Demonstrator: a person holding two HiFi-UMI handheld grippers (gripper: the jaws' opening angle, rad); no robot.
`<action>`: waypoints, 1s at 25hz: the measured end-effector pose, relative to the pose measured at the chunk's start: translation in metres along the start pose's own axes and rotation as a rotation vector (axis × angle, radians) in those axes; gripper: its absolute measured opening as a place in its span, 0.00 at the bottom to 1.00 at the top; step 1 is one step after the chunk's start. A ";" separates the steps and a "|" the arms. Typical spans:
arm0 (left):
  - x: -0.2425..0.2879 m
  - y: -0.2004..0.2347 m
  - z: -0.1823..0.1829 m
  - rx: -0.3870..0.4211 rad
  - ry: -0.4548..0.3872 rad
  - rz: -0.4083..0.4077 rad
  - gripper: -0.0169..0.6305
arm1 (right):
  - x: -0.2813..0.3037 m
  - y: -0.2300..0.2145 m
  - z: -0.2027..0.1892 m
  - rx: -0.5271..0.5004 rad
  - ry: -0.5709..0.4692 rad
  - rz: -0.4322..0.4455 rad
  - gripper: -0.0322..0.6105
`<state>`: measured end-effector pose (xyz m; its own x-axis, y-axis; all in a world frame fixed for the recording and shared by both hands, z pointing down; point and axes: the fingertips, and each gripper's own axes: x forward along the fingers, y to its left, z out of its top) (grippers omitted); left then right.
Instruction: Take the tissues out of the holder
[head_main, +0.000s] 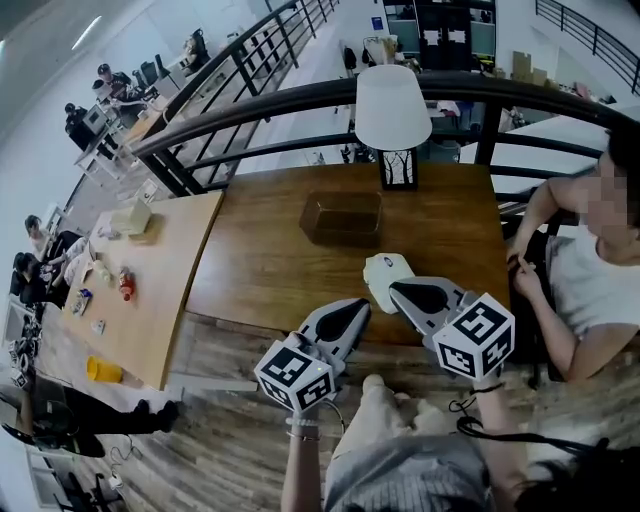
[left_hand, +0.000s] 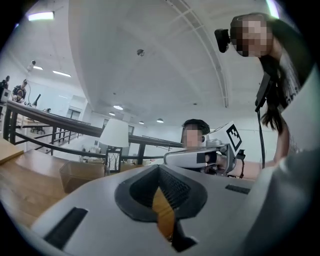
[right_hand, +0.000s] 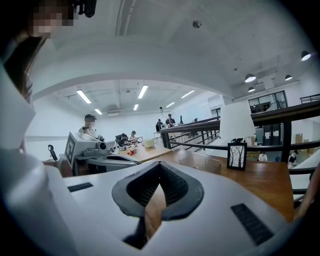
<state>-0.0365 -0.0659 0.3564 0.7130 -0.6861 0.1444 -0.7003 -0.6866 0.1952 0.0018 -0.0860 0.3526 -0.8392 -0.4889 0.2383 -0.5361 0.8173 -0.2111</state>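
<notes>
The tissue holder (head_main: 341, 218) is a dark brown open box on the wooden table (head_main: 260, 270), in front of the lamp. It also shows as a brown box (left_hand: 80, 173) in the left gripper view and further off (right_hand: 200, 161) in the right gripper view. I see no tissue sticking out of it. My left gripper (head_main: 360, 304) is shut and empty near the table's front edge. Just to its right, my right gripper (head_main: 395, 289) is shut and empty too. Its tip is beside a white rounded object (head_main: 385, 268) that I cannot identify. Both grippers are well short of the holder.
A white-shaded lamp (head_main: 393, 112) stands behind the holder at the table's back edge, with a black railing (head_main: 250, 110) beyond. A person sits at the table's right side (head_main: 590, 270). A lighter table (head_main: 150, 290) with small items adjoins on the left.
</notes>
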 end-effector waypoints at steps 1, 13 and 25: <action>-0.001 -0.001 0.003 0.008 -0.002 -0.001 0.04 | -0.001 0.001 0.002 -0.003 -0.006 -0.003 0.07; -0.005 -0.002 0.018 0.038 -0.029 -0.004 0.04 | 0.003 -0.002 0.005 0.005 -0.034 -0.021 0.07; -0.003 0.008 0.020 0.047 -0.030 -0.009 0.04 | 0.012 -0.003 0.009 -0.009 -0.040 -0.019 0.07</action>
<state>-0.0447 -0.0740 0.3379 0.7188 -0.6859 0.1136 -0.6949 -0.7031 0.1509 -0.0074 -0.0967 0.3475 -0.8317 -0.5163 0.2040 -0.5516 0.8101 -0.1985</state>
